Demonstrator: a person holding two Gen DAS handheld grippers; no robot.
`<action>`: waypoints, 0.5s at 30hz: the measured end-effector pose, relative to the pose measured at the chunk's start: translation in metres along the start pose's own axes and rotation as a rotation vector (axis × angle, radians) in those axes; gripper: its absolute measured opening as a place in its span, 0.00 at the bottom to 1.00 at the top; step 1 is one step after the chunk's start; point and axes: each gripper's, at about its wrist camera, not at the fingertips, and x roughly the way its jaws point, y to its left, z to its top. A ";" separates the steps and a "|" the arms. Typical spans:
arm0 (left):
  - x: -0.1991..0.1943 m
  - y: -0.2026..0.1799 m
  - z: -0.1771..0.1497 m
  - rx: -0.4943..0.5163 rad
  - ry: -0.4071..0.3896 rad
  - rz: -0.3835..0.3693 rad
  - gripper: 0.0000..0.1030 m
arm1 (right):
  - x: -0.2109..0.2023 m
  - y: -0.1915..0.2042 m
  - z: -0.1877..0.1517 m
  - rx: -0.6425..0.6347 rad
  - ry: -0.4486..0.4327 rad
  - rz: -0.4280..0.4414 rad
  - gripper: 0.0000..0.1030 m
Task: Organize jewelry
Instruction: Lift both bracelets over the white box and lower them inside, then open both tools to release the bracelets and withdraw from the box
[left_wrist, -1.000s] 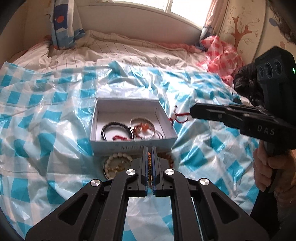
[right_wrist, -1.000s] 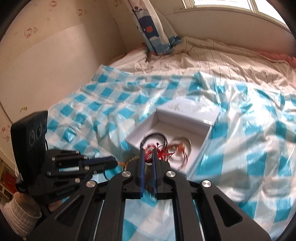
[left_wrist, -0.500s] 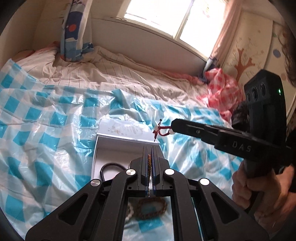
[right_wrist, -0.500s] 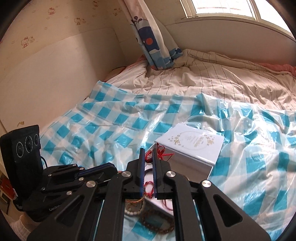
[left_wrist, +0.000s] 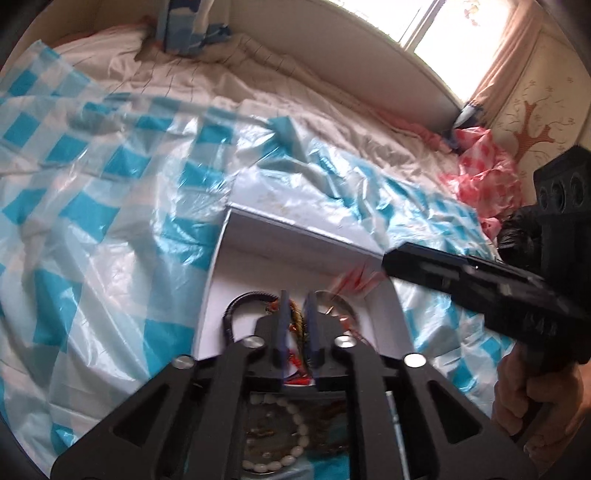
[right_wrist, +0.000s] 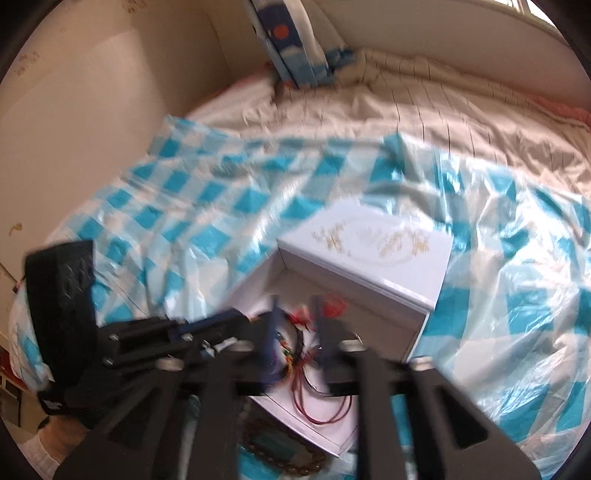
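both claws (left_wrist: 296, 308) (right_wrist: 295, 317) have just been opening over the box (left_wrist: 384, 321).

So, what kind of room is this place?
Most likely a bedroom: a bed with a cream striped sheet, a blue patterned pillow and a curtained window.

Home bedroom: bed (left_wrist: 258, 92), curtained window (left_wrist: 461, 37)

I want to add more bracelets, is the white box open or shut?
Open. The white box shows its inside, bracelets lying in it, its lid set behind.
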 end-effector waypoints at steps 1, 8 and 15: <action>0.000 0.001 0.000 -0.004 -0.001 0.010 0.28 | 0.003 -0.001 -0.002 0.001 0.007 -0.006 0.45; -0.001 0.005 0.000 -0.013 -0.007 0.028 0.42 | 0.009 -0.002 -0.006 0.005 0.015 -0.007 0.48; -0.004 0.009 0.001 -0.010 -0.016 0.064 0.46 | 0.008 -0.004 -0.004 0.007 0.004 -0.022 0.57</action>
